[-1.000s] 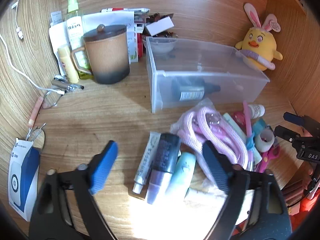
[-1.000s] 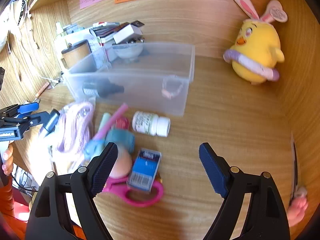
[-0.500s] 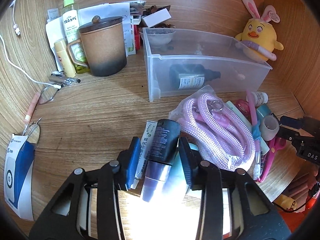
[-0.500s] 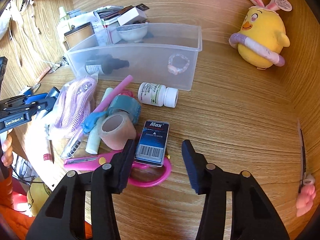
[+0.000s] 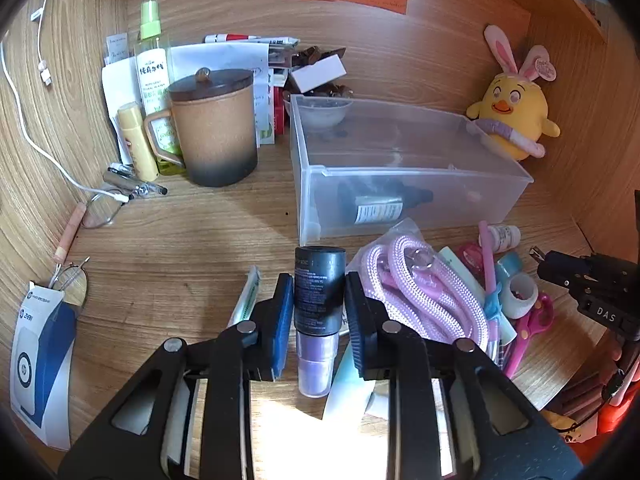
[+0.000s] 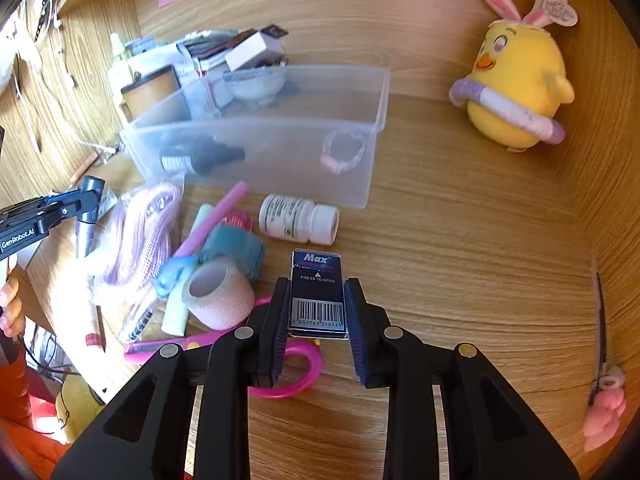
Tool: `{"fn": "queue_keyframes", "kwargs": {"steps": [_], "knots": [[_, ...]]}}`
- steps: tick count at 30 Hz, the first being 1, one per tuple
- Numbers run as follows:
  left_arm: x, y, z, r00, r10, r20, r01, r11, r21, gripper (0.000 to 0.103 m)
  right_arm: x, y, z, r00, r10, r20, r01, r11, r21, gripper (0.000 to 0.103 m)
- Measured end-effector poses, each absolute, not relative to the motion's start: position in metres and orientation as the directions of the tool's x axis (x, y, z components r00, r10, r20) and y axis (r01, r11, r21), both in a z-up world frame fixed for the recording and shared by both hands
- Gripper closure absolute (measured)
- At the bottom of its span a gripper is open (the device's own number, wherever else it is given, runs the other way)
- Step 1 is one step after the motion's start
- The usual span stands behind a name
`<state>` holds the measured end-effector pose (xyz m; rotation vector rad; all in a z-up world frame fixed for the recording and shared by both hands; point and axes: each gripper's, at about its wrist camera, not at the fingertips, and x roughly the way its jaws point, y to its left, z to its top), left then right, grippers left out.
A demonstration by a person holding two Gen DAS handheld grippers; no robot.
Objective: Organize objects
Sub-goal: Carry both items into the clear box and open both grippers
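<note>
My left gripper (image 5: 319,294) is shut on a black and purple tube (image 5: 318,304), lifted off the desk. My right gripper (image 6: 317,302) is shut on a small dark blue Max box (image 6: 317,294) above pink scissors (image 6: 280,364). A clear plastic bin (image 5: 400,176) stands beyond, holding a dark bottle (image 5: 380,204) and a pink bracelet (image 6: 342,150). A pile lies in front of it: pink rope (image 5: 424,288), tape rolls (image 6: 218,294), a white pill bottle (image 6: 298,220).
A brown lidded mug (image 5: 214,128), spray bottle (image 5: 154,68) and papers stand at the back left. A yellow plush chick (image 5: 514,116) sits at the back right. Glasses (image 5: 100,212), a white cable (image 5: 36,136) and a blue-white box (image 5: 40,360) lie left.
Both grippers went from wide open to shut. The left closed on the black tube and raised it. The right closed on the Max box.
</note>
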<state>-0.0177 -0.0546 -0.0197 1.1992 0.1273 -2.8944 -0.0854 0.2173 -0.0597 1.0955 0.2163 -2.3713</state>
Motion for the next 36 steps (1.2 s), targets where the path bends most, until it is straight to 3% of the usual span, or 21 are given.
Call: {"fn": "queue_keyframes", "kwargs": {"steps": [23, 30, 36], "knots": [[-0.059, -0.045, 0.066, -0.845, 0.058, -0.532, -0.023, -0.997, -0.072, 0.078, -0.117, 0.199, 0.025, -0.683, -0.476, -0.554, 0.536, -0.842, 0.062, 0.079], [-0.091, -0.042, 0.063, -0.84, 0.051, -0.541, -0.014, -0.997, -0.072, 0.078, -0.138, 0.184, 0.023, -0.67, -0.475, -0.57, 0.549, -0.834, 0.05, 0.079], [-0.121, -0.042, 0.044, -0.801, 0.036, -0.598, 0.005, -0.998, -0.066, 0.078, -0.164, 0.172, 0.007, -0.627, -0.457, -0.631, 0.556, -0.83, 0.048, 0.079]]}}
